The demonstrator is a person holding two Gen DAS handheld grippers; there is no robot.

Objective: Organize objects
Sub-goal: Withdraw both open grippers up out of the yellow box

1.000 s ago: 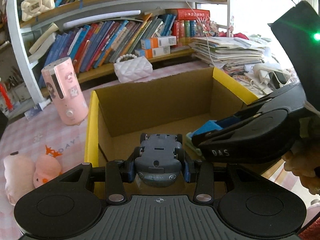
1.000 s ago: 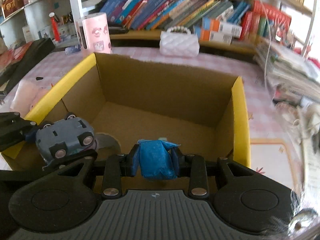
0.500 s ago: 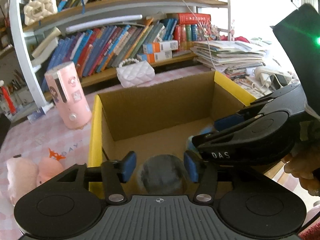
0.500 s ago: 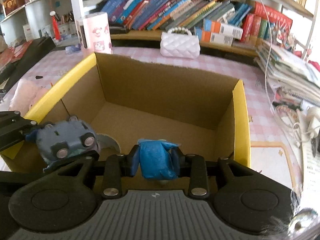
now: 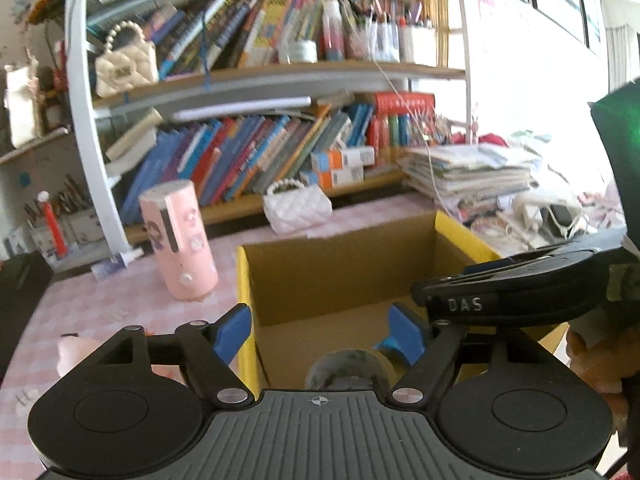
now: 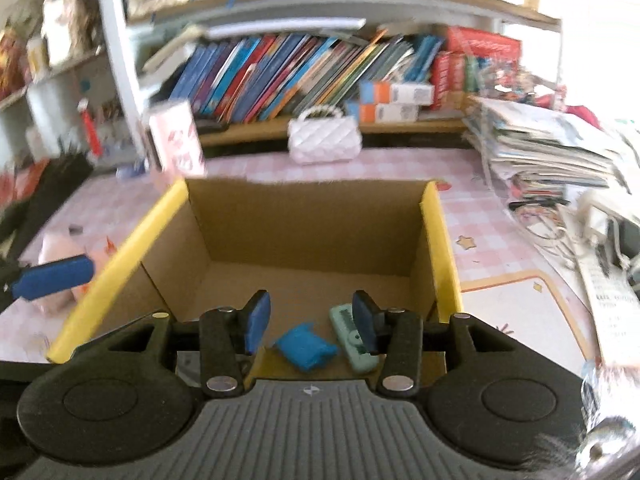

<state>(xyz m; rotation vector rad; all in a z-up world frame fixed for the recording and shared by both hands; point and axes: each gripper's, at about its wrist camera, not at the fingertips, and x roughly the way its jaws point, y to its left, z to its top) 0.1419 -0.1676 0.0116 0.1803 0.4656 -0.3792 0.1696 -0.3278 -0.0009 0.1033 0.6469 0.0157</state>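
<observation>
Left gripper [image 5: 320,330]: jaws spread wide, holding nothing, poised over the near left corner of the cardboard box [image 5: 340,272]; one finger lies outside the yellow-edged left wall, the other inside. A blurred grey toy car [image 5: 348,368] sits below it in the box. Right gripper [image 6: 311,316]: jaws parted, holding nothing, above the near edge of the box. Two items rest on the box floor beneath it: one blue bundle [image 6: 306,346] and, just beside it, one mint-green comb-like piece [image 6: 352,338]. The far half of the floor is bare. On the pink checked table [image 6: 500,248]: one white quilted purse [image 6: 325,139], one pink cylinder [image 5: 178,240], one pink plush toy [image 6: 60,256]
</observation>
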